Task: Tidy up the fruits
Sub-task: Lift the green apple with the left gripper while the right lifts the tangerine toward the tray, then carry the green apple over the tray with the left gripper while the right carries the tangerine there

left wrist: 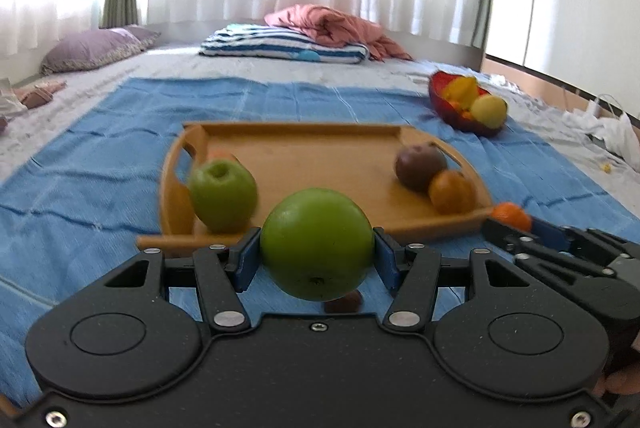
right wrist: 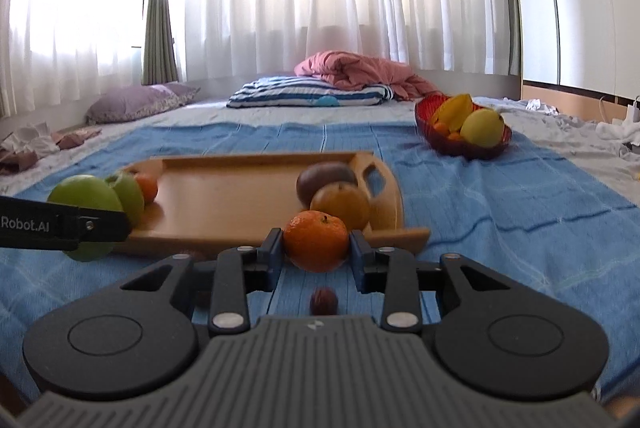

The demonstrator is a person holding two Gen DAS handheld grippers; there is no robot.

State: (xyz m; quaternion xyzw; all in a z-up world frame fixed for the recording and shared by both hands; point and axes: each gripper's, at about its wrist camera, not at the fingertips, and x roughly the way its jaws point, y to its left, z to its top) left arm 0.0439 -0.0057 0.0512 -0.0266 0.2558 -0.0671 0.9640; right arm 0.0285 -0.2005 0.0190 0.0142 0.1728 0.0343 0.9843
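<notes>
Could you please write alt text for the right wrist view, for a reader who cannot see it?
The right gripper holds an orange mandarin above a blue blanket, just before a wooden tray carrying several fruits. A red fruit basket sits farther back on the right.

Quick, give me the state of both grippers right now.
Left gripper: closed on the green apple.
Right gripper: closed on the orange mandarin.

Bright daylight floods through sheer white curtains [right wrist: 320,8] with olive drapes [right wrist: 160,28] beside them. Below the curtains lie a purple pillow [right wrist: 140,104], striped bedding [right wrist: 308,96] and a pink blanket [right wrist: 360,70].
</notes>
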